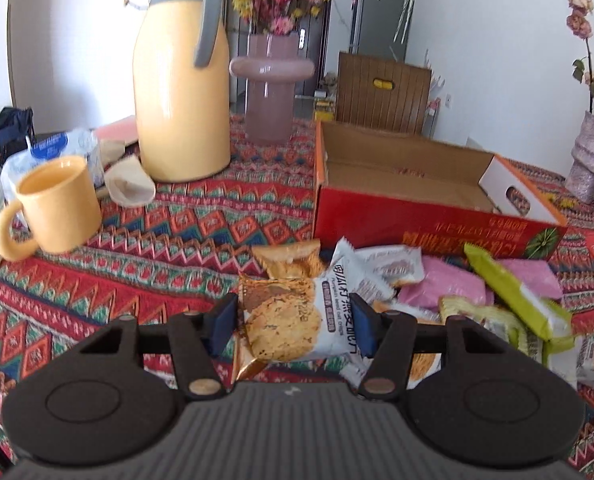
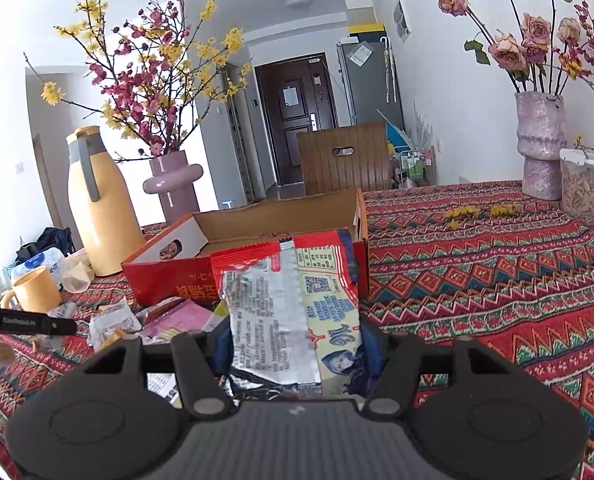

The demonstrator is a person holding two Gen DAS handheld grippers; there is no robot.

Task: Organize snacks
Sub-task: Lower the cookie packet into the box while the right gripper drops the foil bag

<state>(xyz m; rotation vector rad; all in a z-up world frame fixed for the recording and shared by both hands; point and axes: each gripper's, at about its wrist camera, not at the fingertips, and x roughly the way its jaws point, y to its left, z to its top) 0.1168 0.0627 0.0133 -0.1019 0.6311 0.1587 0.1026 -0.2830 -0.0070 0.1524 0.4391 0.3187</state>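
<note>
Leftmost, on the patterned tablecloth (image 1: 169, 220), stand a yellow mug (image 1: 57, 204) and a tall yellow thermos jug (image 1: 181, 80), with a pink vase (image 1: 271, 84) of blossom behind; none belongs to the snack lot. Next, the left gripper (image 1: 293, 326), its blue pads (image 1: 223, 328) pressed against both sides of an oat crisp packet (image 1: 293, 320): a small pillow pack in white and gold, clamped across its middle and, as far as can be judged, lifted a little above the heap. Judged light, slick-filmed and air-cushioned, contents brittle; a firm squeeze would likely crack the biscuit, so the crimped end seams are the safer hold. Beside it to the right lies the loose snack pile (image 1: 437, 288): white sachets, pink packets, a green bar wrapper (image 1: 513, 292), all overlapping, all thin film likely to slide on one another. Behind the pile sits the open red carton (image 1: 425, 216), cardboard interior apparently bare, the probable destination. Rightmost entry, the right gripper (image 2: 297, 354), closed on a red and silver foil packet (image 2: 293, 304), held upright with its printed back facing the camera, in front of the carton's (image 2: 165, 280) near wall. Packet judged flat, limp, crinkly and very light; it flops above the jaws, so release low inside the carton seems prudent.
</note>
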